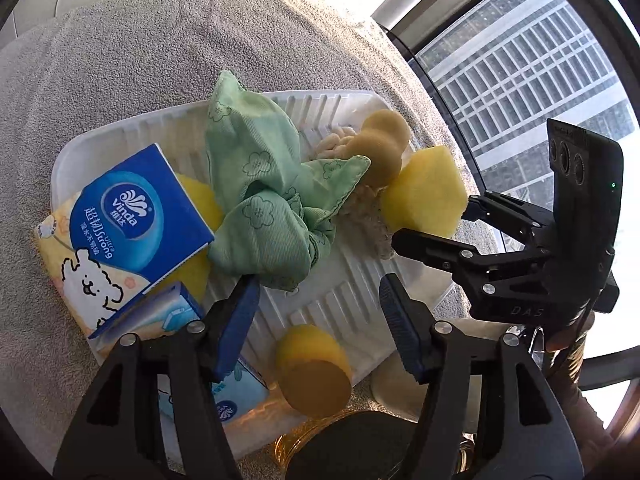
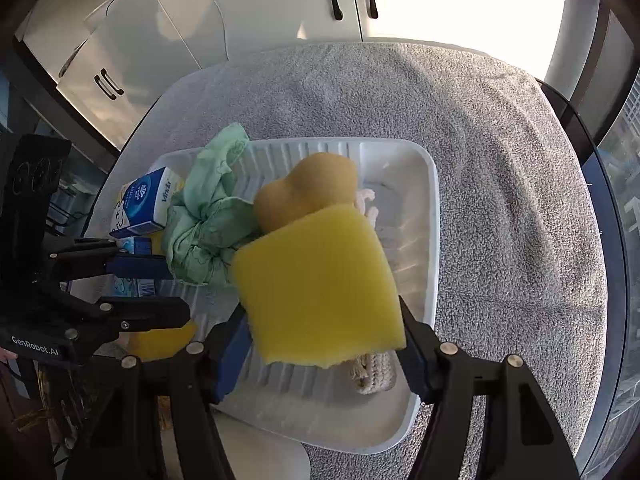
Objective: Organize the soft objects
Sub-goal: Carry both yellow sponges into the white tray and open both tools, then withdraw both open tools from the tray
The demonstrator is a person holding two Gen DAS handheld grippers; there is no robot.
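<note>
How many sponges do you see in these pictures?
4: a yellow block in the right gripper, a tan peanut-shaped one behind it, a yellow one under the blue tissue pack, a round one at the tray's near rim. The green cloth may hide more.

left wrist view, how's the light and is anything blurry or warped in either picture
Left wrist view: strong daylight from the window, the top edge washed out, the round sponge near the lens soft and smeared, straight lines bent by the fisheye. Right wrist view: the upper right blown out white, the grey towel part shaded, the yellow sponge evenly lit and fairly sharp.
</note>
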